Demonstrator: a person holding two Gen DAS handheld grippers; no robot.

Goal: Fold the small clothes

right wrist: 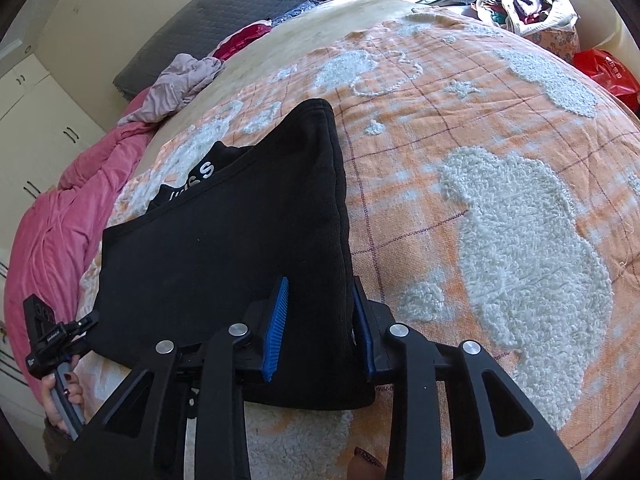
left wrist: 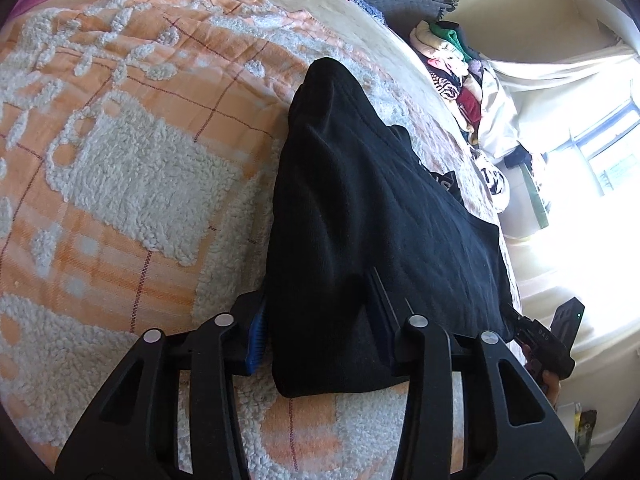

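- A black garment point(left wrist: 360, 216), with white lettering on a part tucked beneath it, lies folded on a bed under an orange-and-white fleecy blanket point(left wrist: 132, 168).
- The left tongs point(left wrist: 320, 332) are clamped on the garment's near corner on that side; the cloth bunches between the blue pads point(left wrist: 258, 330).
- The right tongs point(right wrist: 320, 332) are clamped on the other near corner, with a thick fold of the black fabric pressed between the blue pads point(right wrist: 276, 328).
- In the right wrist view, a hand point(right wrist: 60, 404) holds the other gripper's handle at the lower left.
- A heap of mixed clothes point(left wrist: 452, 60) sits at the far side of the bed.
- A pink bedsheet point(right wrist: 52, 220) lies rumpled along the bed's edge, beside the blanket.
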